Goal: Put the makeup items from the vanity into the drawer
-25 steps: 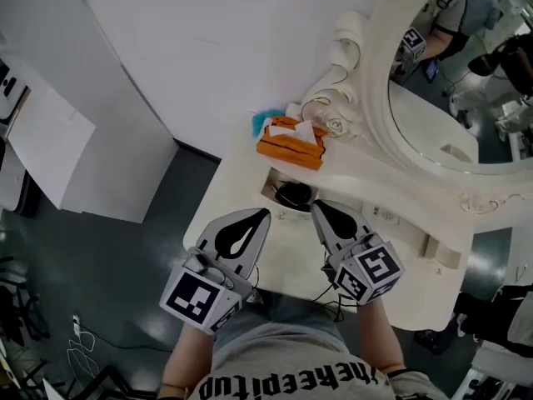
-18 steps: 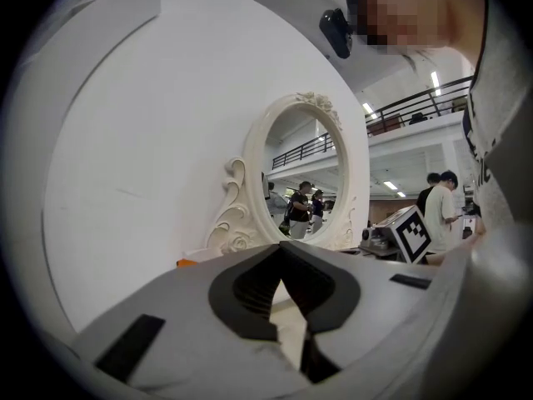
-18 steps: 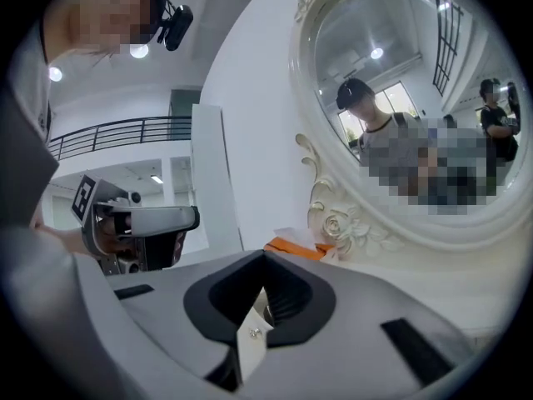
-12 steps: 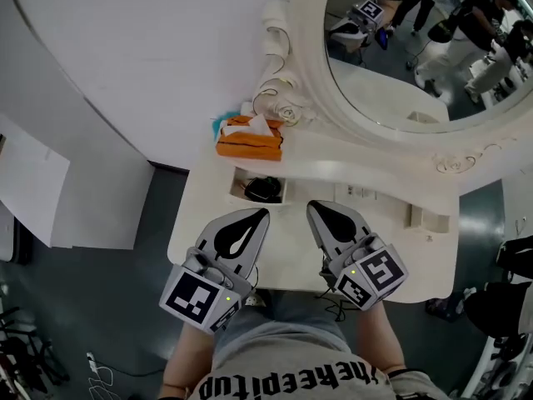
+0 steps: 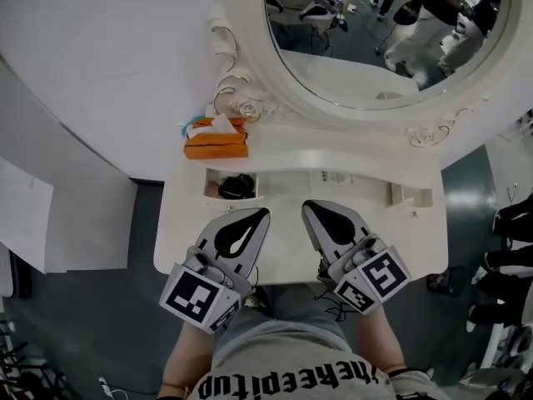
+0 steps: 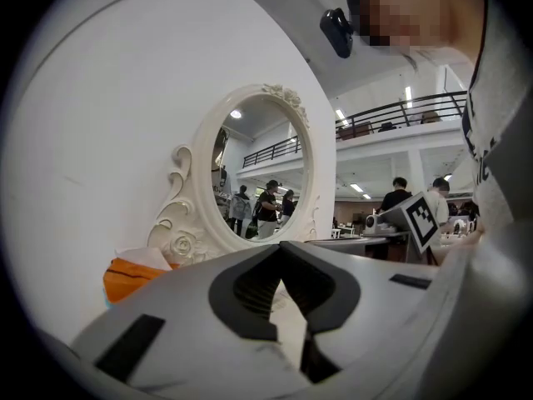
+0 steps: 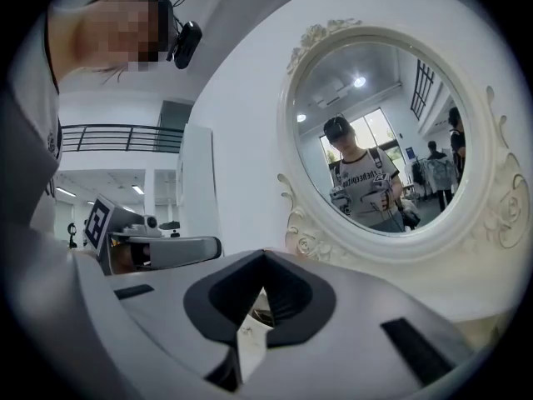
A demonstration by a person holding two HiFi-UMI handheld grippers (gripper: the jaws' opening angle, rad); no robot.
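My left tool (image 5: 258, 215) and right tool (image 5: 314, 208), both clenched empty, should open before reaching the far-left black item (image 5: 236, 187).

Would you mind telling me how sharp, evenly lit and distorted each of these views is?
Head view: sharp, evenly lit, hardly any shadow on the vanity; the mirror shows no glare. Left gripper view: fisheye bending, black corners, ceiling lights blown white. Right gripper view: same fisheye and dark rim, mirror frame bowed.
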